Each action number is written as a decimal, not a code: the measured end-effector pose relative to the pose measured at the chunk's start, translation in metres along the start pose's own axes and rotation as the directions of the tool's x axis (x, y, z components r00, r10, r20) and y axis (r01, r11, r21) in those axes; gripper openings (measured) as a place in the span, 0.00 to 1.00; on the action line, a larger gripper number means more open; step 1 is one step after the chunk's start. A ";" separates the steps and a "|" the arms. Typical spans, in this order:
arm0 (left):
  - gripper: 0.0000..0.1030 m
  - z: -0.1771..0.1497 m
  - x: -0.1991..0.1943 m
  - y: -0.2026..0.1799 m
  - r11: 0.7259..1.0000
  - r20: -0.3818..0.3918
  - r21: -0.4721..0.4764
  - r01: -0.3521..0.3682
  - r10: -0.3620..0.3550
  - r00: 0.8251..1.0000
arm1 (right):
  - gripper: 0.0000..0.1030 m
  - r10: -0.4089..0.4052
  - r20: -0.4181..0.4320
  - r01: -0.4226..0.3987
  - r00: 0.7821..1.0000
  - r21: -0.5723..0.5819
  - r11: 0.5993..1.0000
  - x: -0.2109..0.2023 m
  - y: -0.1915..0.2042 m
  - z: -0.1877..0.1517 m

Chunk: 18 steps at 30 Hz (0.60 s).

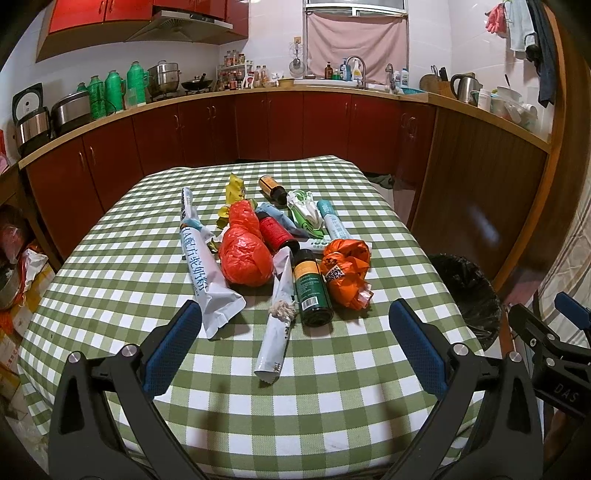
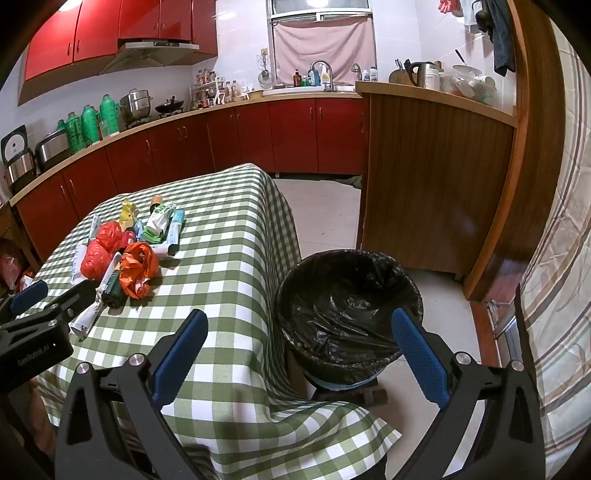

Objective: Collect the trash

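Both tongs gape wide and empty: left tongs (image 1: 295, 314) before the trash pile (image 1: 280, 247) mid-frame on the checked tabletop (image 1: 122, 273), right tongs (image 2: 299, 328) near the lined bin (image 2: 347, 310). Round bottles like the green bottle (image 1: 312, 291) could roll off if nudged.

Home kitchen, red cabinets (image 1: 207, 125), range hood (image 1: 181, 24), sink (image 1: 354, 83), probably spice bottles (image 1: 232, 74)

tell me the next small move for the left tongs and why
Probably ease the left tongs forward and down over the dark green bottle. They are open and empty, the bottle lies nearest and roughly centred between the pads, and the lined bin is empty beside the table.
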<state>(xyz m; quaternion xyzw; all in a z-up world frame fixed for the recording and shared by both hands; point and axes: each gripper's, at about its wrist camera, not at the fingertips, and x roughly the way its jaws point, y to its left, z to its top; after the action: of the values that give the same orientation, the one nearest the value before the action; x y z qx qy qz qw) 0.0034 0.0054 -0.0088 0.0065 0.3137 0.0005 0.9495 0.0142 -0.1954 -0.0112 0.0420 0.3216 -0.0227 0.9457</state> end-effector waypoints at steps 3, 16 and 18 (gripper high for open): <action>0.96 0.000 0.000 0.000 1.000 -0.002 -0.001 0.000 0.000 1.000 | 0.94 0.000 0.000 0.000 1.000 -0.001 1.000 0.000 0.000 0.000; 0.96 -0.001 -0.001 0.001 1.000 -0.005 0.000 0.001 -0.001 1.000 | 0.94 0.000 0.000 0.000 1.000 0.000 1.000 0.000 0.000 0.001; 0.96 -0.001 -0.001 0.001 1.000 -0.005 -0.001 0.000 0.000 1.000 | 0.94 0.000 0.000 0.000 1.000 0.000 1.000 0.000 0.000 0.001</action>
<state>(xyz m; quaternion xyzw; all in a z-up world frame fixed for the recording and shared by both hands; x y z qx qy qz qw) 0.0025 0.0061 -0.0090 0.0059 0.3160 0.0006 0.9487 0.0145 -0.1956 -0.0105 0.0420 0.3218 -0.0227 0.9456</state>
